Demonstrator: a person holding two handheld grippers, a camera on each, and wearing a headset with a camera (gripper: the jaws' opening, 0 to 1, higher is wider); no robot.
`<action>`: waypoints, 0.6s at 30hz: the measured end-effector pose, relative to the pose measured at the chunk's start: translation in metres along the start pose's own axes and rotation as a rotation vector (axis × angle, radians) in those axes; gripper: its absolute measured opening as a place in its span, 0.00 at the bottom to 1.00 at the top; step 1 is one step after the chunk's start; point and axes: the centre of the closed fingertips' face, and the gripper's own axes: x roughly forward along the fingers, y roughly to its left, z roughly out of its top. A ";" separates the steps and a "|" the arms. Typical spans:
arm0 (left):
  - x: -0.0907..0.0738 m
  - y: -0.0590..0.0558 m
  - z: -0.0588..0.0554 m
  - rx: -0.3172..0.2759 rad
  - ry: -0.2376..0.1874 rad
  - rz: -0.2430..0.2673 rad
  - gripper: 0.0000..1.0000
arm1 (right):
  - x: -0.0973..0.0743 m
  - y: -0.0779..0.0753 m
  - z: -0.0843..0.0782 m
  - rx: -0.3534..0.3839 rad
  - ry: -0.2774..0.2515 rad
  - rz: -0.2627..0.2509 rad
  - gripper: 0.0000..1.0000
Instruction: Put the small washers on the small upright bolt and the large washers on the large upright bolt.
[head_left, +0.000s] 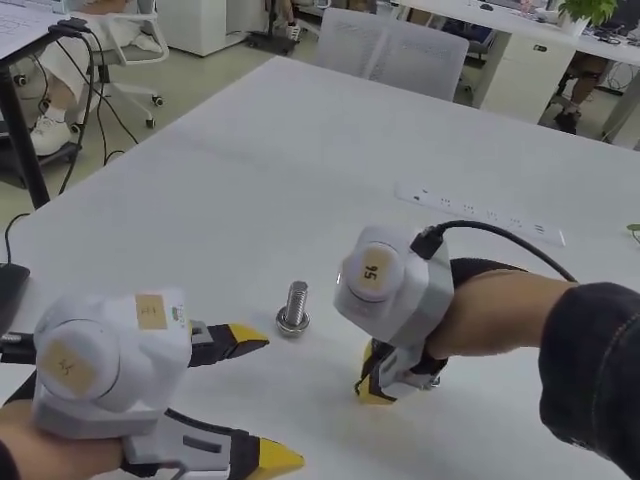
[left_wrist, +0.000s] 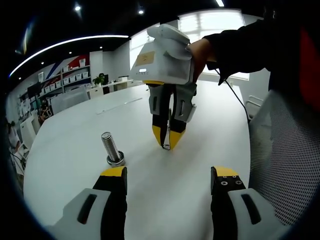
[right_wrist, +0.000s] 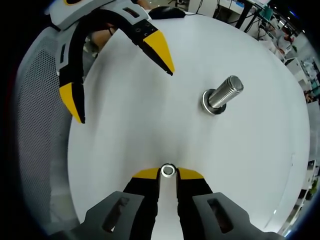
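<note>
Pinching a small washer (right_wrist: 168, 170) between its tips, my right claw (right_wrist: 168, 175) points down at the white worktop (head_left: 300, 150); my left claw (left_wrist: 169, 172) lies spread near the upright bolt (head_left: 296, 303).

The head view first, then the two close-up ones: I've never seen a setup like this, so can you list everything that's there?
table: one, white, under everything
bolt: one, silver, standing upright on the table between the two tools, with a wider silver ring at its foot
small washer: one, silver, pinched at the tips of the right tongs
socket strip: one, white, lying flat on the far side of the table
chair: one, grey, beyond the far table edge
cable: one, black, running from the right-hand tool
left tongs: one pair, black with yellow tips, open, nearest the camera
right tongs: one pair, same colours, shut, pointing down at the table
sleeve: one, dark, on the person's right arm
</note>
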 end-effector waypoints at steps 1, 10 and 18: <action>0.000 0.000 0.000 0.001 0.001 -0.001 0.67 | 0.000 0.000 -0.001 0.000 0.002 -0.001 0.14; -0.001 -0.001 0.002 0.004 -0.003 -0.001 0.67 | 0.002 0.003 -0.003 0.005 0.007 0.005 0.14; -0.002 0.000 0.003 0.006 -0.006 0.003 0.67 | 0.002 0.003 -0.004 0.001 0.003 0.001 0.14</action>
